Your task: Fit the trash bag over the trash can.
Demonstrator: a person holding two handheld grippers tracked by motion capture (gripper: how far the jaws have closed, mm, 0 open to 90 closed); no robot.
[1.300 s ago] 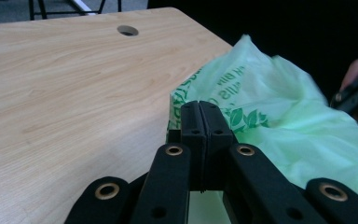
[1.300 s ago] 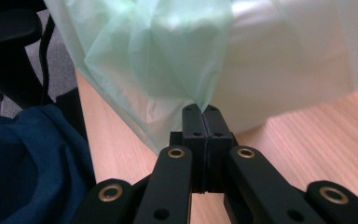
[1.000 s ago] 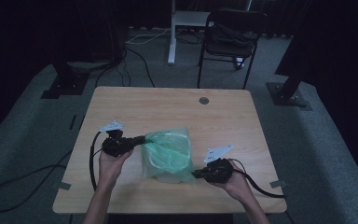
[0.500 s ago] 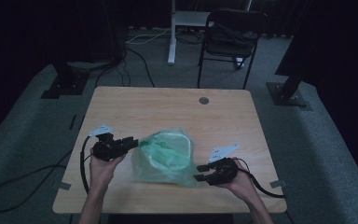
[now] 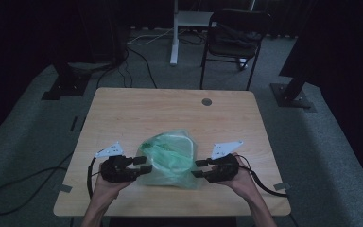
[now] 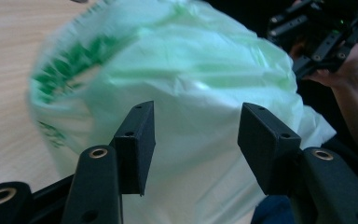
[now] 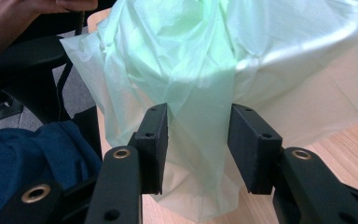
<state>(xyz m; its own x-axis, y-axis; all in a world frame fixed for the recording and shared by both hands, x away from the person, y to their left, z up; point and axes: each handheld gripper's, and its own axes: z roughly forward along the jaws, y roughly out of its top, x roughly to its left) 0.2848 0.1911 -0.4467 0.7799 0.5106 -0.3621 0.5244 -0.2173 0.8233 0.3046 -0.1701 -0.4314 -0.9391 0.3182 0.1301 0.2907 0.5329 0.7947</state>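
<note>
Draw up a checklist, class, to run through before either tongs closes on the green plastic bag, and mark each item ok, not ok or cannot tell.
1. Left tongs open: ok.
2. Right tongs open: ok.
3. Thin translucent green plastic bag sits between both tongs: ok.
4. Bag film lies between the right tongs' jaws: ok, a fold hangs there.
5. White container inside the bag is stable: cannot tell.
6. Bag clear of the light wooden table edge: not ok, it hangs over.

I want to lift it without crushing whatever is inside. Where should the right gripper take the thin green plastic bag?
Probably the loose pleat of film in the thin green plastic bag hanging between the open jaws of the right gripper, approached level from the bag's right. That fold is slack; the bulging middle looks stretched over a container.
</note>
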